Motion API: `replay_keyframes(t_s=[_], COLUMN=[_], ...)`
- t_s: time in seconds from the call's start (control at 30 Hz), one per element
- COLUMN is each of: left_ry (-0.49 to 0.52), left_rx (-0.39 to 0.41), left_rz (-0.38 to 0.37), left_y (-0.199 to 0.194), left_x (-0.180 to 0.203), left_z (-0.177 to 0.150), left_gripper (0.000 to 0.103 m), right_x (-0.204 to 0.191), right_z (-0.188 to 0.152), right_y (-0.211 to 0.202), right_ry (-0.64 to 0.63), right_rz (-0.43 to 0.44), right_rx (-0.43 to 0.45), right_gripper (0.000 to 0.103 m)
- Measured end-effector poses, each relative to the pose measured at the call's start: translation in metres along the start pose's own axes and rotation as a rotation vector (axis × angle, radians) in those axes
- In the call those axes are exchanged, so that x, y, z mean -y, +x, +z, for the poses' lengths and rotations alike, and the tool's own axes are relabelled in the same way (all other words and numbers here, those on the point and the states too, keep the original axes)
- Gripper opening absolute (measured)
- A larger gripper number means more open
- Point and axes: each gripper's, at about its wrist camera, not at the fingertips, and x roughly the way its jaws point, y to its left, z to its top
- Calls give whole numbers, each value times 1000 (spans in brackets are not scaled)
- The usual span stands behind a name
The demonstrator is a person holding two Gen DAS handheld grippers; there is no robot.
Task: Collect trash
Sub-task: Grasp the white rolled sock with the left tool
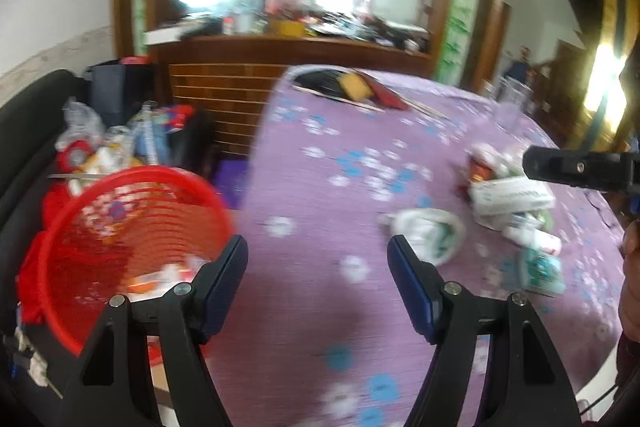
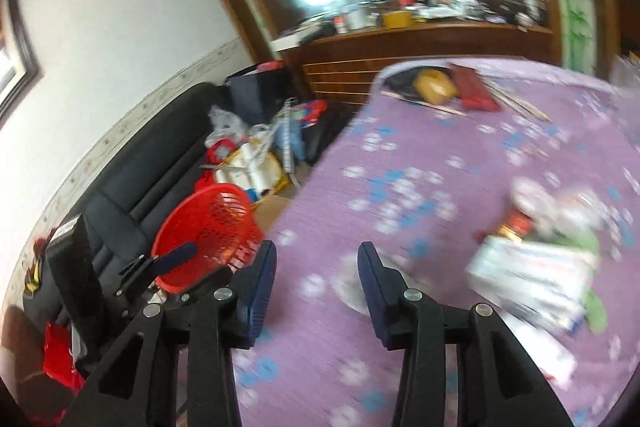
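A red mesh basket [image 1: 120, 239] stands left of the table with some wrappers inside; it also shows in the right wrist view [image 2: 208, 231]. A pile of trash lies on the purple flowered tablecloth [image 1: 320, 163]: a crumpled white wrapper [image 1: 428, 231], a white carton [image 1: 512, 199] and small packets [image 1: 540, 267]. The carton shows in the right wrist view [image 2: 532, 275]. My left gripper [image 1: 316, 267] is open and empty over the cloth, between basket and wrapper. My right gripper [image 2: 316, 271] is open and empty, left of the carton. The left gripper shows beside the basket [image 2: 168, 259].
A black sofa [image 2: 132, 179] holds a heap of bags and bottles [image 1: 112, 143]. A glass [image 1: 512, 103] stands at the table's far right. A yellow sponge [image 2: 434, 85], a red packet [image 2: 476, 93] and sticks lie at the far edge. A wooden cabinet [image 1: 248, 67] stands behind.
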Motion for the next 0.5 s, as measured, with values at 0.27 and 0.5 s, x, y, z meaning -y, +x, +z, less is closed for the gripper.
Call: replay_keyframes(t_s=[0.27,0.5], left_ry=[10,87], left_rx=[-136,-170], left_rz=[-76,-46], left_y=[51,83], left_x=[55,91], left_z=[9,11], left_gripper=[83,83], right_x=[96,160], right_z=[-44,-70], right_y=[-50,-70], right_ry=[141,238], right_rz=[-99,-155], right_rx=[8,-6], right_gripper=[50,54])
